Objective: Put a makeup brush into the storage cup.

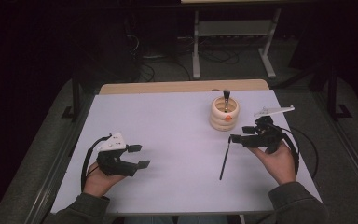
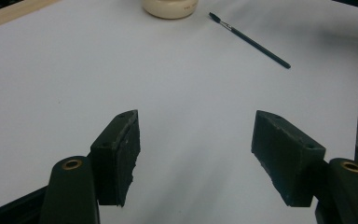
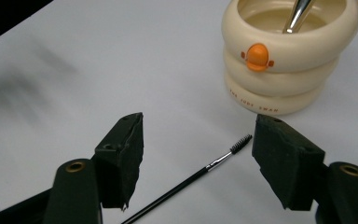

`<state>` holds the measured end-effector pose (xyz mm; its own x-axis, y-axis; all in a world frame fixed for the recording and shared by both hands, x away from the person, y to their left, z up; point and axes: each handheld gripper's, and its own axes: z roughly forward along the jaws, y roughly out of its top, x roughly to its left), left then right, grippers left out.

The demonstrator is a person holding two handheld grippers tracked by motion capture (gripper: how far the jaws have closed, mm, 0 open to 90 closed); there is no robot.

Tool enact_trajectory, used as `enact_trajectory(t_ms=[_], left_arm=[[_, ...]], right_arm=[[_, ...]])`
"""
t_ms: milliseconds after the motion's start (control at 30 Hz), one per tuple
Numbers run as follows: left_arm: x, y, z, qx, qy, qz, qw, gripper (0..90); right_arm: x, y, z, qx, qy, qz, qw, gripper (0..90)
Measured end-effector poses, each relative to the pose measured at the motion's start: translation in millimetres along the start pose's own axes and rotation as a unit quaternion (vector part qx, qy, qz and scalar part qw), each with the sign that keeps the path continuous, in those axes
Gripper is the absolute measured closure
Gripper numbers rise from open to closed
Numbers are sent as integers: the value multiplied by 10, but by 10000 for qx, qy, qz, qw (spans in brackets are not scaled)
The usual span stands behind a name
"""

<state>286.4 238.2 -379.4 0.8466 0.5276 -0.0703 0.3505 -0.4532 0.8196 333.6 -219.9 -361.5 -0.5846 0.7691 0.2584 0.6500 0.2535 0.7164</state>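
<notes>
A cream ringed holder (image 1: pixel 224 113) with an orange knob stands at the back right of the white table (image 1: pixel 168 126). A metal-handled brush (image 1: pixel 226 95) rests inside it. A thin black spoolie brush (image 1: pixel 224 161) lies flat on the table in front of the holder. My right gripper (image 1: pixel 241 134) is open just above the brush's bristle end. In the right gripper view (image 3: pixel 198 128) the spoolie brush (image 3: pixel 191 177) lies between the jaws, untouched, with the holder (image 3: pixel 279 70) just beyond. My left gripper (image 1: pixel 140 156) is open over bare table at front left, holding nothing (image 2: pixel 196 126).
A wooden strip (image 1: pixel 182 87) runs along the table's far edge. Behind it on the dark floor are a metal stand (image 1: pixel 233 42) and loose cables. In the left gripper view the holder (image 2: pixel 170 7) and spoolie brush (image 2: pixel 249 40) lie far ahead.
</notes>
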Motion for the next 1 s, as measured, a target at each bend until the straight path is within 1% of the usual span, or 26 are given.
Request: enact_trajectory(t_ms=[100,133,200,233,267,333,433,467,500,600,633,700,733,833,933,1000], left_arm=[[-4,2,-7,-5,9,28,10000,322],[-1,4,-17,3,14,53,10000,322],[-1,4,-19,-3,15,32,10000,322],[3,5,-20,-2,19,45,10000,322],[3,6,-21,-1,16,34,10000,322],[4,3,-16,11,8,37,10000,322],[2,4,-17,13,13,43,10000,322],[2,4,-19,3,16,28,10000,322],[2,4,-19,3,16,28,10000,322],[4,4,-15,11,9,31,10000,322],[4,4,-11,14,3,40,10000,322],[1,6,-7,15,-4,47,10000,322],[-4,7,-5,1,-4,36,10000,322],[-5,11,-9,-10,1,40,10000,322],[-3,9,-6,-12,-10,30,10000,322],[-2,9,-5,-11,-9,29,10000,322]], right_arm=[[15,-11,26,50,-8,20,10000,344],[34,-16,45,115,-34,19,9999,353],[46,-18,62,122,-20,54,9999,359],[53,-20,70,190,-30,35,9998,367],[58,-25,87,197,-52,9,9998,373],[65,-28,114,253,-71,28,9997,383],[59,-32,174,389,-147,183,9990,416],[61,-36,192,423,-168,235,9987,417],[61,-36,192,423,-168,235,9987,417],[61,-43,248,590,-293,386,9971,423],[45,-49,277,631,-246,555,9962,439],[33,-52,291,651,-269,564,9959,444],[23,-57,321,697,-283,680,9948,451],[21,-67,343,736,-290,732,9942,458],[14,-89,377,773,-297,732,9939,471],[18,-98,400,817,-310,792,9930,476]])
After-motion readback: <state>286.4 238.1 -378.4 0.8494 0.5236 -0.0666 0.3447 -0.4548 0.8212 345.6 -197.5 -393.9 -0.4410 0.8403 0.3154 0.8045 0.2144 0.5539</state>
